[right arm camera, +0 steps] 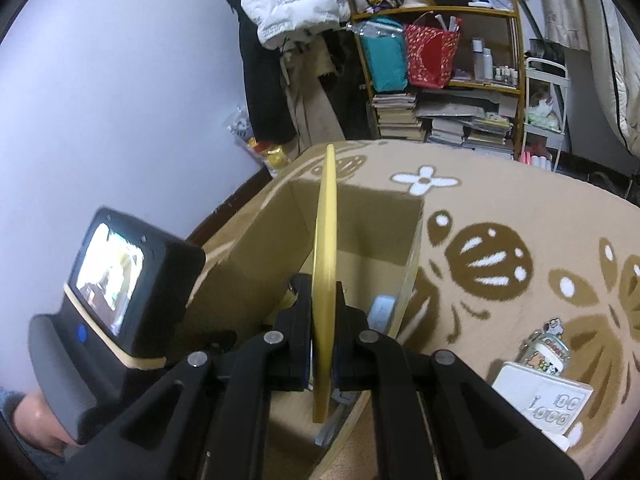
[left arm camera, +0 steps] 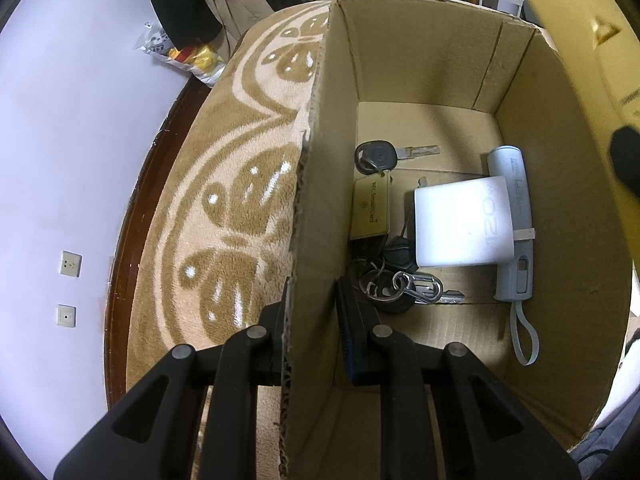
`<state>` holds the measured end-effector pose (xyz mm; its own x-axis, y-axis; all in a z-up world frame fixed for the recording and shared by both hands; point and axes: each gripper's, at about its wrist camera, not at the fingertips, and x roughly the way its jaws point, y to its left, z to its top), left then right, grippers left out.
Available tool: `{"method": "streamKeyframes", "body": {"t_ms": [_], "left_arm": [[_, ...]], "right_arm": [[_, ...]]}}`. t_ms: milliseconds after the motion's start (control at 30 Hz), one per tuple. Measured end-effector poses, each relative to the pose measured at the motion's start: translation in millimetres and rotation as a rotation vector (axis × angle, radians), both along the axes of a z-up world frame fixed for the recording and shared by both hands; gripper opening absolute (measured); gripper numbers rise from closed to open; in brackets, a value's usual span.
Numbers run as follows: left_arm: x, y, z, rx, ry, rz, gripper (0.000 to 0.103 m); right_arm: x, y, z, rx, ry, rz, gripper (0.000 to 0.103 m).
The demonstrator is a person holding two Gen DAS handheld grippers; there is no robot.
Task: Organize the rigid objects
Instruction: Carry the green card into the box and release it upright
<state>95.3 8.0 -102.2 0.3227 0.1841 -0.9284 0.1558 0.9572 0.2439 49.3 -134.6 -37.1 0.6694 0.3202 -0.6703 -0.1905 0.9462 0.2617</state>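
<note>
Right wrist: yellow disc clamped between right tongs.

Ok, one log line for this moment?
left gripper: shut on cardboard box wall | right gripper: shut on yellow flat item, over box

Ahead of the left gripper, the cardboard box floor is crowded by keys, white adapter and grey cylinder; its far end is clear.

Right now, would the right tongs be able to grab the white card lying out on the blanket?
Probably not yet: the right tongs are shut on a flat yellow item. The white card lies uncovered on the blanket, so the way looks free once they release.
</note>
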Motion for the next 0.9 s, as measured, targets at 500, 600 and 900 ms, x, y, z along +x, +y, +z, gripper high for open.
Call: {"method": "streamKeyframes", "body": {"t_ms": [500, 600, 900], "left_arm": [[-0.6, 0.5, -0.5, 0.012, -0.001, -0.006, 0.019], [0.4, 1.6, -1.0, 0.009, 0.002, -0.001, 0.019], [-1.6, 1.5, -2.1, 0.006, -0.007, -0.017, 0.018]], "right_arm": [[1.2, 4.4, -19.1, -0.038, 0.059, 0.016, 0.009], [-0.2, 4.8, -19.4, -0.046, 0.063, 0.013, 0.009], [-5.1, 9.5, -19.9, -0.068, 0.069, 0.040, 0.013]]}}
